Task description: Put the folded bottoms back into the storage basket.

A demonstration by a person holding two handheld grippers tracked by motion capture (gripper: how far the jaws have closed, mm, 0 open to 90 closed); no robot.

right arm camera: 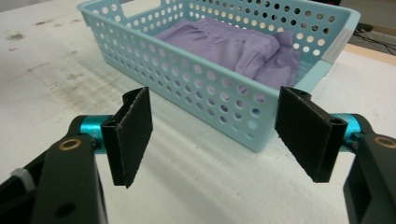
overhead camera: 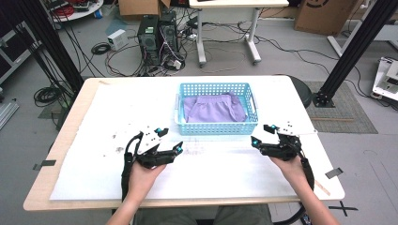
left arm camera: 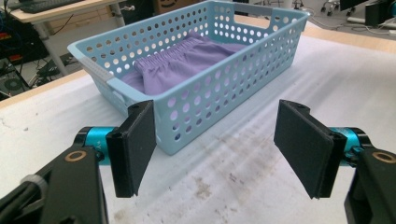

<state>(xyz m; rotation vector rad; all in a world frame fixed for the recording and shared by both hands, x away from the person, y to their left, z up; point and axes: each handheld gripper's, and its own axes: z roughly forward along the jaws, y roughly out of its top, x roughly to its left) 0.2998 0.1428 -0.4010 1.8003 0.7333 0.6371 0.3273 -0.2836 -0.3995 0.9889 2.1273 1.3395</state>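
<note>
Purple cloth (overhead camera: 213, 108) lies folded in the basket (overhead camera: 216, 127), just ahead of both grippers. Left gripper (overhead camera: 170, 140) and right gripper (overhead camera: 262, 134): jaws wide apart, nothing between them, both short of the basket's near wall. Cloth looks soft, light, limp, prob. sags & unfolds when lifted. Best grip imo: pinch the gathered waistband edge (left arm camera: 180, 53) or a thick fold, not a single layer.

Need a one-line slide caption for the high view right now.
Both open grippers, left gripper and right gripper, hover before blue basket holding purple garment.
</note>
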